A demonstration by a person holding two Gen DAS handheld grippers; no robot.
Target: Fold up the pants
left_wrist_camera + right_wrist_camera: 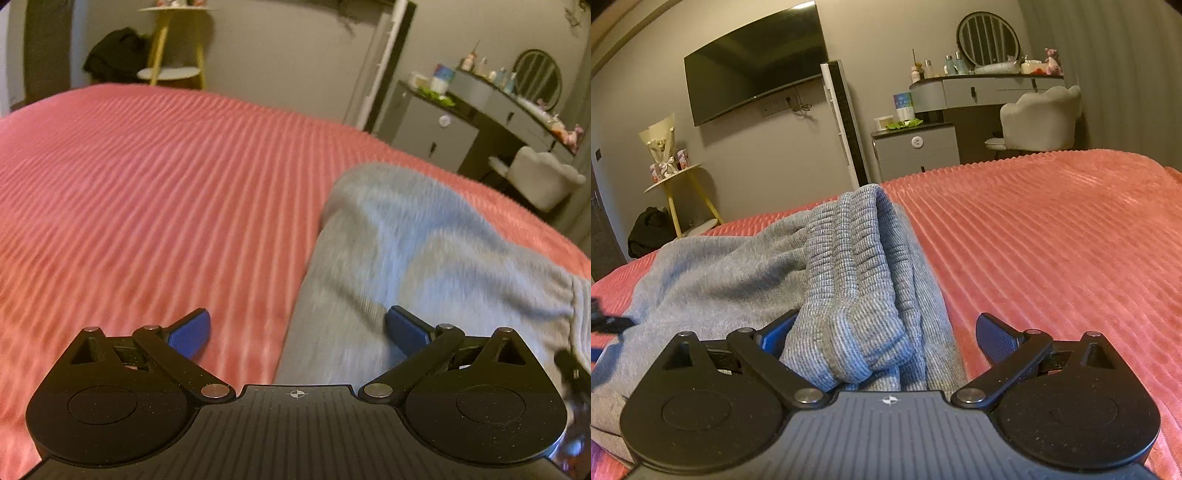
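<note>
Right gripper point(886, 334), black linkage w/ blue pads, stands spread wide: the ribbed grey waistband point(857, 295) of the soft grey knit pants point(713, 273) is bunched between its fingers, but the far pad sits clear of the cloth on the coral-pink ribbed bedspread point(1052, 236), so nothing is pinched. Left gripper point(297, 332) is spread just as wide, one blue pad over bare bedspread point(147, 184), the other over the pants point(424, 258), straddling the garment's long edge w/o touching it as far as I can tell. Relative to the pants: the bedspread runs out on both sides, the right gripper is at the waistband end, the left one at the side edge further along. My read (a judgement only) is that the cloth lies heaped at the band because it is sitting loose, not under tension, and both grippers are set wide to take a fresh hold on an edge for the next fold. Hard to make out: the left view is smeared by motion blur, so seams and layer count are lost there; the near blue pad of the right gripper is mostly hidden behind the waistband; the pants' legs run out of frame, so how many folds are done I can't say. A dark blurred shape point(572, 369) at the left view's edge is prob. the other tool, not certain.
</note>
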